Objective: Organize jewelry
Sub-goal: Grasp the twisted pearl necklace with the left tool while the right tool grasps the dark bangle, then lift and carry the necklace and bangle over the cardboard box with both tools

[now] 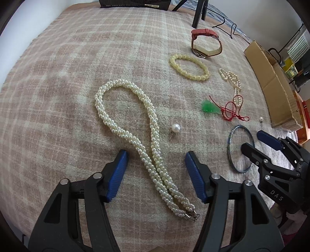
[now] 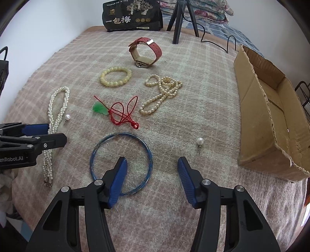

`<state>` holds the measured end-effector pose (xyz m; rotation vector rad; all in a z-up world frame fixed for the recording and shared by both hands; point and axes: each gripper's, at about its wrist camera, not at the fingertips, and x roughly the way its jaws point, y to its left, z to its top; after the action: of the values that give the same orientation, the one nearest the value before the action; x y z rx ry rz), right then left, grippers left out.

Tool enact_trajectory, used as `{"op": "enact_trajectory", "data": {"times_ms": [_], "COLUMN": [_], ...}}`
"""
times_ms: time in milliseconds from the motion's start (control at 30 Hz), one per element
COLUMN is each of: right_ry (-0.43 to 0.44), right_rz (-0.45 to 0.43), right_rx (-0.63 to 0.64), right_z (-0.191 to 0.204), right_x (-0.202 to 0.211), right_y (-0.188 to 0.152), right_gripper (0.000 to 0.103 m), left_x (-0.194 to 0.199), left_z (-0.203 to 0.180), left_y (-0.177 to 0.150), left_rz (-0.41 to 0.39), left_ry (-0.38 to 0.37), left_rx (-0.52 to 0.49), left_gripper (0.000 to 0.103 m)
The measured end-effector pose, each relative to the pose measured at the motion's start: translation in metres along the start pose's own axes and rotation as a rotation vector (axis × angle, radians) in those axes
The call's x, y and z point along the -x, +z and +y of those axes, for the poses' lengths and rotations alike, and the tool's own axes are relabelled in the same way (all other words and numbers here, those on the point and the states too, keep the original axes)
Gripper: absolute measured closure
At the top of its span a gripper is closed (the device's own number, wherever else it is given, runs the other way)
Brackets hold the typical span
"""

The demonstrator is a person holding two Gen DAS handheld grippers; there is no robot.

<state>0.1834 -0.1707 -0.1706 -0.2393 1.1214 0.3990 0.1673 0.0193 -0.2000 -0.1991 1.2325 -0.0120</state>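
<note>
I have both grippers angled down over a pink-and-cream plaid blanket (image 2: 193,81) spread with jewelry.

My left gripper (image 1: 156,174) hangs over a twisted pearl rope (image 1: 133,135). Its blue fingers (image 1: 118,174) stand apart, one on each side of the rope's doubled lower end, and do not touch it. The rope's clasp (image 1: 191,216) lies near me, just inside the right finger. A loose pearl stud (image 1: 176,128) sits just right of the rope.

My right gripper (image 2: 152,180) hangs over a blue bangle (image 2: 150,155) lying flat. Its fingers (image 2: 118,180) are apart too: the left one sits over the inside of the ring, the right one outside it, so the bangle's right rim runs between them. I cannot tell whether a finger touches the rim. A second pearl stud (image 2: 200,141) lies to the right, near an open cardboard box (image 2: 257,124) at the blanket's right edge.

Farther off lie a green pendant (image 2: 99,109) on a tangled red cord (image 2: 124,114), a heaped pearl strand (image 2: 162,93), a yellow bead bracelet (image 2: 115,76) and a red-strapped watch (image 2: 146,51) standing on its side. At the back are a black bag (image 2: 132,16) with printed characters and a black tripod (image 2: 180,21).
</note>
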Motion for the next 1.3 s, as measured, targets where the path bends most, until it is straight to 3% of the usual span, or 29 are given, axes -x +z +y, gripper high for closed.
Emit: {"op": "enact_trajectory", "data": {"times_ms": [133,300,467,633,800,967,1133,1300], "right_ry": [0.005,0.032,0.047,0.065,0.070,0.064,0.055,0.042], "right_rz": [-0.001,-0.001,-0.006,-0.021,-0.052,-0.106,-0.128,-0.158], "right_rx": [-0.003,0.012,0.028,0.016,0.020,0.043,0.050,0.057], "right_z": [0.002,0.008,0.014,0.012,0.012,0.017,0.019,0.018], "right_x": [-0.001,-0.002,-0.001,0.003,0.013,0.031,0.038,0.047], "right_y": [0.001,0.003,0.003,0.002,0.001,0.003,0.003,0.007], "right_gripper": [0.058,0.087,0.099,0.100,0.100,0.100,0.100,0.101], "left_x": [-0.003,-0.003,-0.001,0.007,0.026,0.048,0.049,0.067], "left_z": [0.000,0.010,0.030,0.049,0.057,0.055,0.048,0.048], "left_y": [0.003,0.005,0.005,0.003,-0.001,-0.005,-0.009,-0.003], "left_rz": [-0.025,-0.035,-0.034,-0.037,-0.081,-0.147,-0.161,-0.208], "left_ry": [0.037,0.031,-0.051,-0.105,-0.109,-0.109,-0.092,-0.125], "left_rx": [0.001,0.013,0.067,0.128,0.121,0.085,0.050,0.063], "left_gripper": [0.062,0.082,0.088,0.091,0.097,0.097,0.097,0.097]}}
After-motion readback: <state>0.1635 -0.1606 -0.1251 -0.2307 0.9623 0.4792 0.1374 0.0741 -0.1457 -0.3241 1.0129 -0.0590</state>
